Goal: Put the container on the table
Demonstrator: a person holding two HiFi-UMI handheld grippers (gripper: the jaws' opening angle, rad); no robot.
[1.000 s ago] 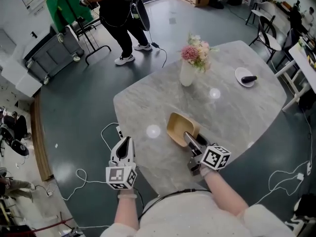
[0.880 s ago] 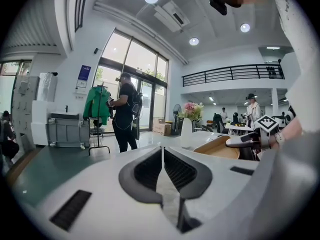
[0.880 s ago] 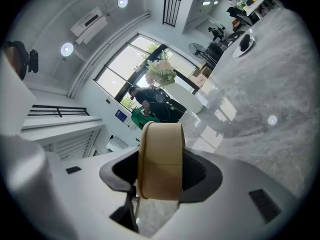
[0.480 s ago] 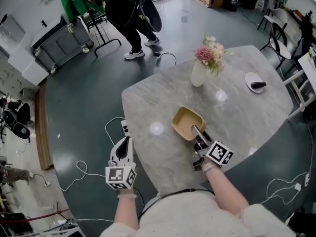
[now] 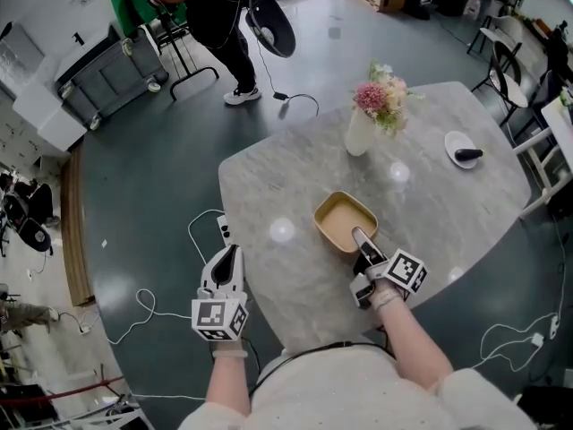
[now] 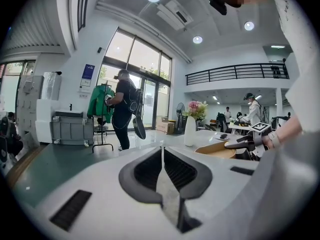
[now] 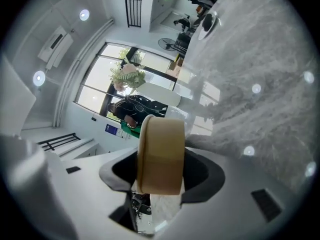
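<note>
A tan, rounded-square container [image 5: 344,219] sits level and open side up, low over the near part of the grey marble table [image 5: 430,204]. Whether it touches the top I cannot tell. My right gripper [image 5: 362,243] is shut on its near wall, one finger inside the rim. In the right gripper view that tan wall [image 7: 161,154] fills the gap between the jaws of the right gripper [image 7: 159,176]. My left gripper [image 5: 228,263] hangs over the floor by the table's left edge, shut and empty. In the left gripper view the left gripper [image 6: 161,170] has its jaws together, and the container [image 6: 219,148] shows at the right.
A white vase with pink flowers [image 5: 361,130] stands behind the container. A small white dish with a dark object [image 5: 462,149] lies at the far right. A person [image 5: 219,12] stands on the floor beyond the table, by a grey cart [image 5: 98,70]. Cables [image 5: 166,307] lie left.
The container has rolled from tilted to level and sunk towards the tabletop with my right gripper. The left gripper has stayed put. The person beyond the table has shifted.
</note>
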